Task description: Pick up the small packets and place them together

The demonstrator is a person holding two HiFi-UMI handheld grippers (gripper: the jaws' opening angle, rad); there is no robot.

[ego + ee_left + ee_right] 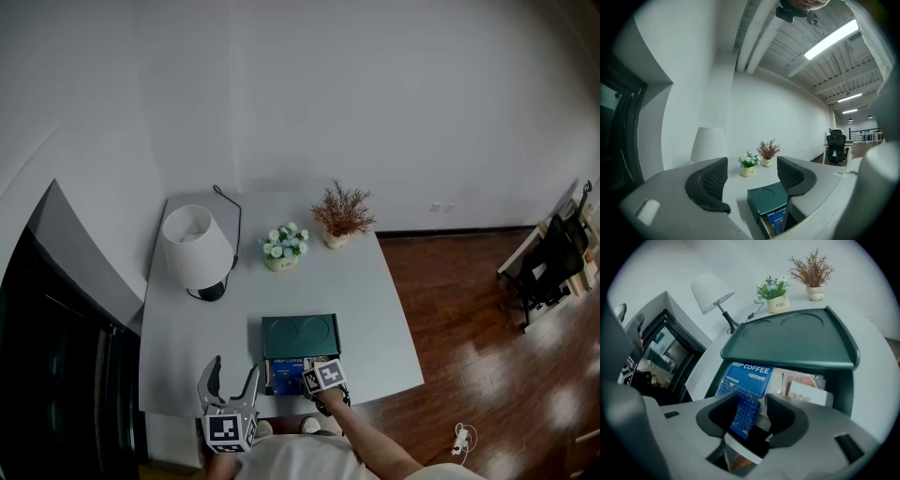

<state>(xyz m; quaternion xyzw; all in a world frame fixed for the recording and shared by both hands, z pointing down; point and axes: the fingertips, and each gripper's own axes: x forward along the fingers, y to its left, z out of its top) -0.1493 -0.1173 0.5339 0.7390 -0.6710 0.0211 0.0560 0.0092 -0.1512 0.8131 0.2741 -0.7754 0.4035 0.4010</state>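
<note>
A wooden floor (487,356) lies off to the right of the dark green box (300,336), beyond the edge of the pale grey table (375,309) that carries the box near its front edge. A lamp (195,246) with a white shade stands behind and to the left of the box, its dark cord (230,202) looping further back. The box has two round hollows in its lid, and its drawer (841,390) stands pulled out toward the person. The left gripper (752,164) is held about level just left of the box's front corner, over the table's near edge, its jaws well apart with nothing between them. The right gripper (752,411) tilts steeply down into the drawer at the front of the box, the person's forearm (375,445) behind it. Its jaws stand part-way apart astride the lower end of a blue packet (747,385) printed DRIP COFFEE, the left jaw overlapping the packet's edge; no press of the pads on it shows. Behind the box, a dried reddish plant (342,217) in a white pot stands to the right. A small pot of white and blue flowers (283,248) stands a little left of it. More small packets (806,387), pinkish and white, lie in the drawer right of the blue one.
</note>
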